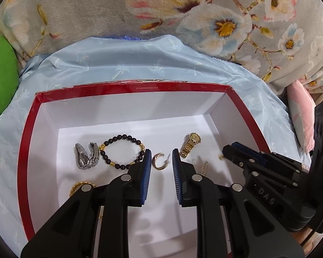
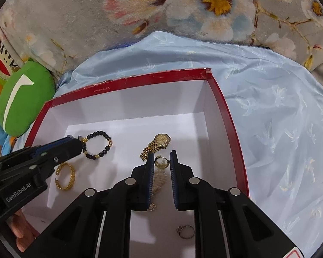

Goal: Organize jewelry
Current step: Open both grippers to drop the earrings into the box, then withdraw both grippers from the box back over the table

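A red-rimmed white box lies under both grippers. My left gripper is shut on a small gold hoop. My right gripper is shut on a gold-faced watch with a pearl strap, and the strap hangs down between the fingers. On the box floor lie a black bead bracelet, a gold watch, a silver watch band, a gold chain cuff and a thin ring.
The box rests on a light blue cloth over a floral blanket. A green cushion lies to the left, a pink one to the right. A person's hand shows under the left gripper.
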Demonstrator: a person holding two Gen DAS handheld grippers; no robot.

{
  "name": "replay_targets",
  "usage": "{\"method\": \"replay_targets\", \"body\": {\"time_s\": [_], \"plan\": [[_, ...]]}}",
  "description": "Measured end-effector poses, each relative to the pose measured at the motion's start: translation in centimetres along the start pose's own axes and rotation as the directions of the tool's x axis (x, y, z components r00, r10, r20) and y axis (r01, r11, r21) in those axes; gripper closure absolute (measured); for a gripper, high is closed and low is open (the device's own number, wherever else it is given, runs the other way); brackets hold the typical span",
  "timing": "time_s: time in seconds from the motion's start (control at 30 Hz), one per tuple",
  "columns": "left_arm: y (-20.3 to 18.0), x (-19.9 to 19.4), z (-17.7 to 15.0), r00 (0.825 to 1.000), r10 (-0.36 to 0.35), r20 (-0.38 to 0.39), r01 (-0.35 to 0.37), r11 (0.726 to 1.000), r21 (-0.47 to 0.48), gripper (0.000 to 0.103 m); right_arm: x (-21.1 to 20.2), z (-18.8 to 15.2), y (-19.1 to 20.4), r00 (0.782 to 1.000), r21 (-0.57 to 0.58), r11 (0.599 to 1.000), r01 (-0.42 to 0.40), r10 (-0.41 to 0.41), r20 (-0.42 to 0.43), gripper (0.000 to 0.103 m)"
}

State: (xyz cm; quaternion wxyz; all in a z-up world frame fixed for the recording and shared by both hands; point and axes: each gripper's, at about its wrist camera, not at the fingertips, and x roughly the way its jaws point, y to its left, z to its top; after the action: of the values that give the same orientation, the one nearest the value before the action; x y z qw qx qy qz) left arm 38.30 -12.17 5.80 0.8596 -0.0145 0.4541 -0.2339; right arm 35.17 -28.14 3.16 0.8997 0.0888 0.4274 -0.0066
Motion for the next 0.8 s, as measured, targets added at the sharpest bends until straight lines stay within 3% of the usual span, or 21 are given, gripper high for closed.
{"method": "replay_targets", "body": {"time_s": [0.13, 0.33, 0.47, 0.67, 0.8], "plan": [[0.0, -0.4, 0.0, 1.0, 0.003, 0.029, -0.003, 1.0, -0.003, 0.068, 0.0, 0.0, 0.0, 1.0, 0.005, 1.0, -0.006, 0.006, 0.002, 0.086], [-0.1, -1.3, -0.4, 0.996, 0.025, 0.08, -0.026, 1.0, 0.008, 0.068, -1.1, -0.4, 0.1, 0.999, -0.001, 1.0, 0.001, -0.001, 0.052, 0.086], [-0.3, -3.7, -1.6, 0.985, 0.069, 0.156, -0.073, 0.997, 0.023, 0.068, -5.1, -2.3, 0.8, 0.99, -0.036, 0.999, -0.002, 0.007, 0.141, 0.086], [-0.2, -10.5, -6.7, 0.965, 0.092, 0.246, -0.102, 0.995, 0.026, 0.067, -12.6, -8.7, 1.7, 0.966, -0.099, 0.995, -0.016, 0.041, 0.257, 0.081], [0.9, -12.9, -11.6, 0.968, 0.103, 0.228, -0.105, 0.994, -0.003, 0.067, -14.7, -14.5, 2.4, 0.968, -0.123, 0.991, -0.05, 0.078, 0.237, 0.08]]}}
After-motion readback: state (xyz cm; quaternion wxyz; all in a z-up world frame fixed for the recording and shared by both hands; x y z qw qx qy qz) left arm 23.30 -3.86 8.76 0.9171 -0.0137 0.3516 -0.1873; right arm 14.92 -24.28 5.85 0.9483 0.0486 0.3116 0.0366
